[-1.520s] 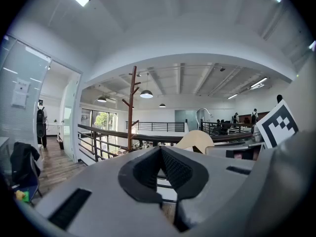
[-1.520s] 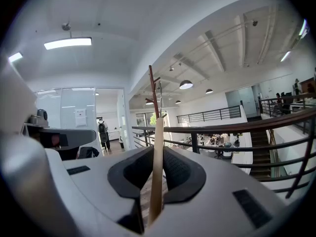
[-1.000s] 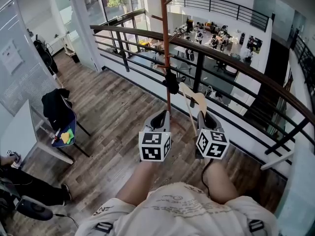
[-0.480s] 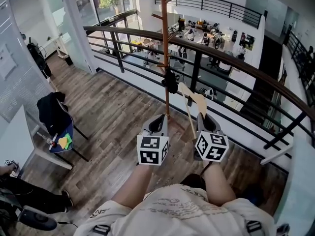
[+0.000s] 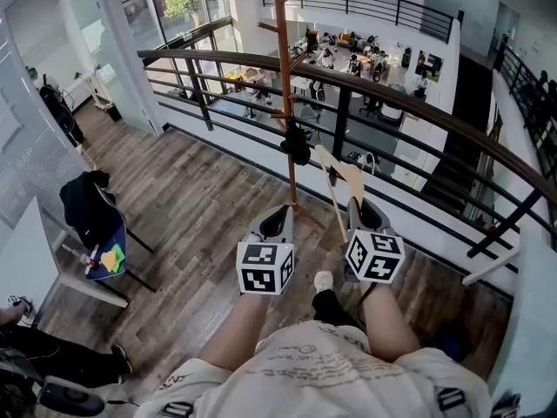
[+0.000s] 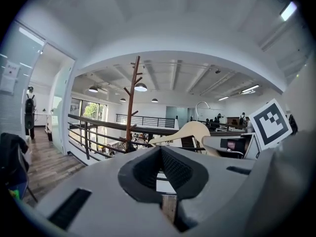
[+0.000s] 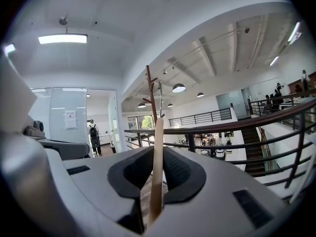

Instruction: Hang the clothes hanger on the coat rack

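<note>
1. The left claw point(image 6: 161, 163) is clenched, its dark pads pressed together with nothing between them.
2. The right claw point(image 7: 157, 176) is clamped on the pale wooden clothes hanger point(image 7: 158, 137), whose thin edge stands up between the pads.
3. In the head view both claws are held side by side in front of the person, above the wooden floor point(image 5: 196, 203), with the hanger rising from the right one and leaning left.
4. The brown coat rack point(image 5: 283, 77) stands just beyond the left claw, close to the dark railing point(image 5: 396, 103). The hanger is near the rack, to its right, and does not hang on any of its pegs.
5. A dark lump point(image 5: 296, 144) sits on the rack's pole about level with the hanger's top; it may be a small garment, but it is too small to tell.
6. Far left, a chair point(image 5: 104, 233) carries a dark jacket.
</note>
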`<state>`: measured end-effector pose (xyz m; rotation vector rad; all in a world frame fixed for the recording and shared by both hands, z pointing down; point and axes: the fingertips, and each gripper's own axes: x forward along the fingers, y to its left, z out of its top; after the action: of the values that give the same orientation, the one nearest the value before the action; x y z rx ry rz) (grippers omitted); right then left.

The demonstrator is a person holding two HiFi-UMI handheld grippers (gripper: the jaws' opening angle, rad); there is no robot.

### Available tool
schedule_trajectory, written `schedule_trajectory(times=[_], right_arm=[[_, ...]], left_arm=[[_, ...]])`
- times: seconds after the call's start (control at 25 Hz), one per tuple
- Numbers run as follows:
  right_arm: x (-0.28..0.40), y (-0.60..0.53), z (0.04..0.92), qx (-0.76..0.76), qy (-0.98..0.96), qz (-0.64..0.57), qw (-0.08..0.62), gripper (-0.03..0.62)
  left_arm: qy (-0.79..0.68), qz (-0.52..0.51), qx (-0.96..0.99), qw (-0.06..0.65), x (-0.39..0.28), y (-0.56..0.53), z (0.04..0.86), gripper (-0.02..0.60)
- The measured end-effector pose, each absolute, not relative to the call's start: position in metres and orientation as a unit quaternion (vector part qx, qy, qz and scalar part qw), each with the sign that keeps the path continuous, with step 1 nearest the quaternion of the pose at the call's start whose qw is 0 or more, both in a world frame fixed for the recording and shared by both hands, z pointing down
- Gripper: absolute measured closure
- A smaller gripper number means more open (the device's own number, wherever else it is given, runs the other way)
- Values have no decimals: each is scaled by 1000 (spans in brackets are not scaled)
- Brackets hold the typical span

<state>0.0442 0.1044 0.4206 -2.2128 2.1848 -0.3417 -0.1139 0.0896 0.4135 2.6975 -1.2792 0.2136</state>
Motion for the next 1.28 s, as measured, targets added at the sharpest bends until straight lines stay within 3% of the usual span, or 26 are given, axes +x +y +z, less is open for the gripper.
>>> schedule_trajectory(times=[1.28], right_arm=[[135,-154,437,-692,712,-117,-13,543]], left_arm=[[-439,81,892,79,-18,-162,418,577]])
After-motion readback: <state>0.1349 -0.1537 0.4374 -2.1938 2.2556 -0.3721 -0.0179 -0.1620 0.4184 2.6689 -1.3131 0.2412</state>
